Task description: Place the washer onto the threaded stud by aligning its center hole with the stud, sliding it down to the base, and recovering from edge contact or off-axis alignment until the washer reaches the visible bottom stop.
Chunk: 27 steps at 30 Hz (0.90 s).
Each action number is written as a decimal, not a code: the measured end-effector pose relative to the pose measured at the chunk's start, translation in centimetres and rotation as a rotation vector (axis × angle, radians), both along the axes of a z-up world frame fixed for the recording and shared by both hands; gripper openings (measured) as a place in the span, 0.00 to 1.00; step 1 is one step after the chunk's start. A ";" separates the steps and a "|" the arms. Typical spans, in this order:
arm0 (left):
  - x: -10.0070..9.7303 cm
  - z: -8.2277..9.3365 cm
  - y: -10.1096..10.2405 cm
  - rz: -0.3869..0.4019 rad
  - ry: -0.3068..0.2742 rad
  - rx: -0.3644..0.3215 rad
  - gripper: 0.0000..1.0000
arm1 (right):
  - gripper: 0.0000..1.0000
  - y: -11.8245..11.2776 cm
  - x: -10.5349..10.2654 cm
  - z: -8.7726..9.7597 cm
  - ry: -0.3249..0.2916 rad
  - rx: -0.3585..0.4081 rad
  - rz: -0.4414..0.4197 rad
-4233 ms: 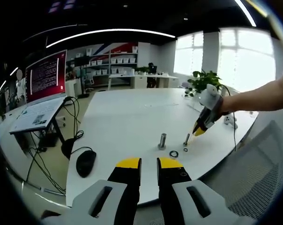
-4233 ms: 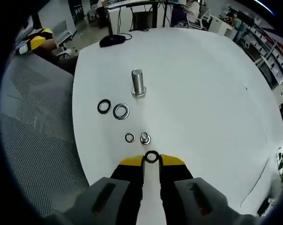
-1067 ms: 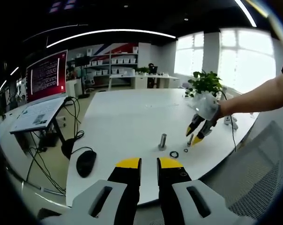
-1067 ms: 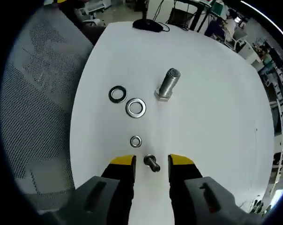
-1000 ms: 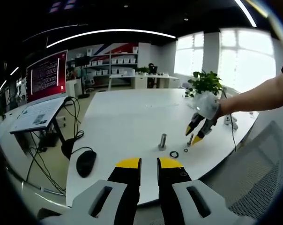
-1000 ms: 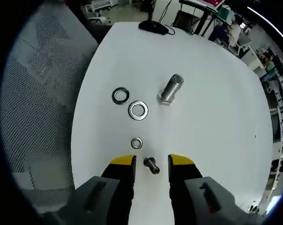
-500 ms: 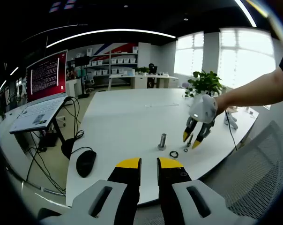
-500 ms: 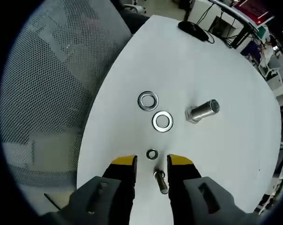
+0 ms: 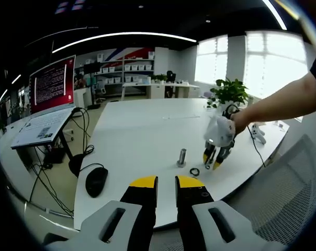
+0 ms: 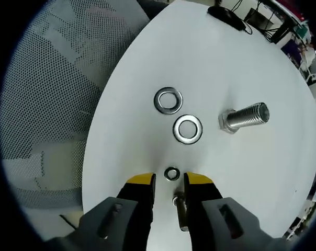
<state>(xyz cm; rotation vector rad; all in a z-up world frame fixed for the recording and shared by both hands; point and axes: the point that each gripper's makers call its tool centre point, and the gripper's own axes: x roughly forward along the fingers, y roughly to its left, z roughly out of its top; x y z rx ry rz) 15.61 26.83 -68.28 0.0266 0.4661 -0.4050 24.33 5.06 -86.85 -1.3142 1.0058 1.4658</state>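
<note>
The right claw (image 10: 168,180) hung over the white table (image 10: 252,63) near its curved edge, its yellow-tipped jaws parted and straddling a small threaded stud (image 10: 180,205) that stood between them; whether the jaws touched it could not be told. A small washer (image 10: 172,173) lay flat on the table just beyond the fingertips, beside the stud. Farther out lay a larger bright washer (image 10: 188,129) and a darker washer (image 10: 168,100), close together but apart. A large bolt (image 10: 246,117) stood on its head nearby. The left claw (image 9: 166,183) hovered off the table's near edge, jaws slightly apart and gripping nothing. A computer mouse (image 9: 96,181) sat toward the table's left corner.
</note>
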 end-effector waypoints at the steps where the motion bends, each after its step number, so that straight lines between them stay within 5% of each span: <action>1: 0.0 0.0 0.0 0.001 0.000 0.000 0.11 | 0.24 -0.1 0.0 -0.1 0.000 -0.004 0.002; 3: 0.0 0.0 0.0 0.002 -0.001 -0.001 0.11 | 0.22 0.0 0.2 -0.1 -0.017 -0.003 0.051; 27: 0.1 0.1 0.0 0.005 -0.009 -0.005 0.11 | 0.14 -0.1 0.5 -0.2 -0.049 -0.013 -0.064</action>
